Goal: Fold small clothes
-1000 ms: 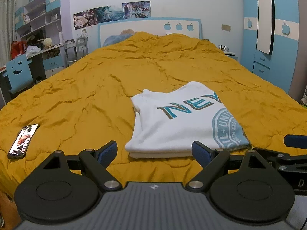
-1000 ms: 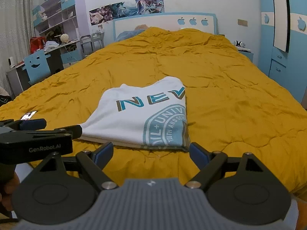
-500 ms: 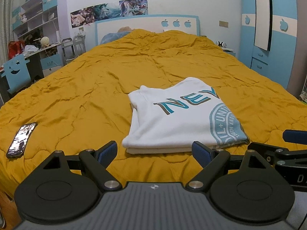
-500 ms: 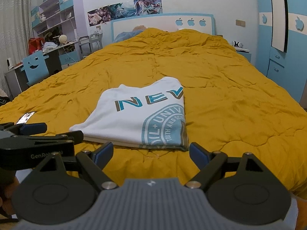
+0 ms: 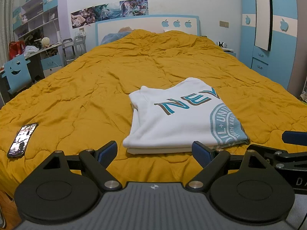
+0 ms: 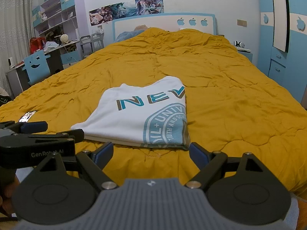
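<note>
Both the left gripper [image 5: 154,153] and right gripper [image 6: 151,153] gape wide, empty, just short of the folded white printed T-shirt [image 5: 182,117] lying on the broad mustard-yellow quilt [image 5: 96,88].

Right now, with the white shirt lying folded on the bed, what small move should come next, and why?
Probably keep both hands back and leave the white shirt alone. It lies as a flat stacked rectangle on the yellow quilt. The left hand-held gripper and the right hand-held gripper are open, short of its near edge, holding nothing. The fold looks finished.
</note>
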